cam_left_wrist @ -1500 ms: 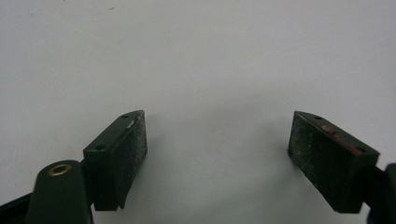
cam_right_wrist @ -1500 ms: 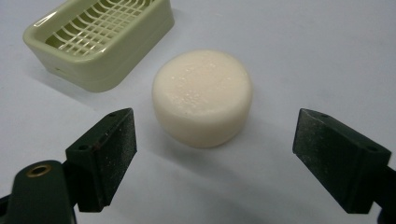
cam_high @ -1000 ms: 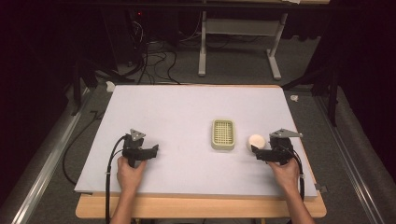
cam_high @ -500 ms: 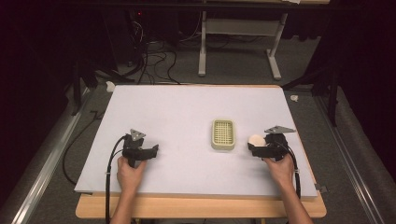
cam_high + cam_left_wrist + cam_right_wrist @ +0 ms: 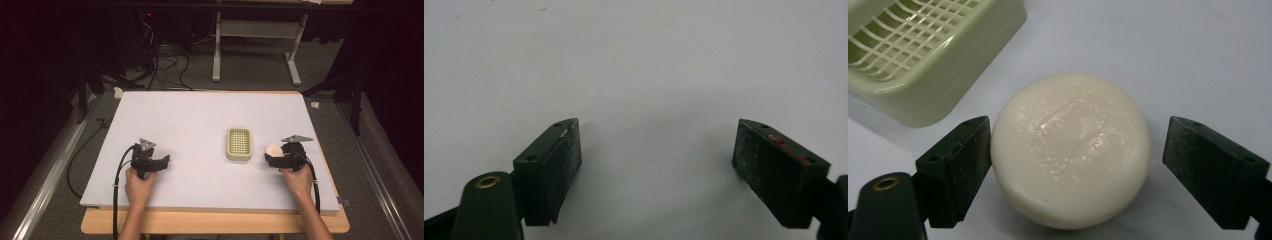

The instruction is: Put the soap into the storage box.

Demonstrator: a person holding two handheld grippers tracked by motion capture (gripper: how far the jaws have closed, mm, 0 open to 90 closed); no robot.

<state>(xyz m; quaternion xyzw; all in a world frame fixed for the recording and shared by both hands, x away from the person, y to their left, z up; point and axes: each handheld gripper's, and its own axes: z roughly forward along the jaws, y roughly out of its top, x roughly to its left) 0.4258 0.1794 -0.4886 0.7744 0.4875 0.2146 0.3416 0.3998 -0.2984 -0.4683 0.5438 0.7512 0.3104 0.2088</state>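
A round cream soap bar (image 5: pixel 1070 150) lies on the white table top between the jaws of my right gripper (image 5: pixel 1073 142), which is open. Its left jaw is at the soap's edge and the right jaw stands off with a small gap. In the high view the soap (image 5: pixel 273 148) sits just right of a pale green slatted soap dish (image 5: pixel 238 144), with the right gripper (image 5: pixel 272 156) around it. My left gripper (image 5: pixel 164 161) rests at the front left, open, with only bare table between its pads (image 5: pixel 566 160).
The soap dish (image 5: pixel 923 55) stands close to the upper left of the soap, a corner of it near the right gripper's left jaw. The white table top (image 5: pixel 200 115) ends at a wooden front edge (image 5: pixel 215 222). Cables and a stand's legs lie on the floor behind.
The right gripper has moved left towards the soap, so the soap now lies between its jaws. The left gripper, the soap and the dish have stayed put.
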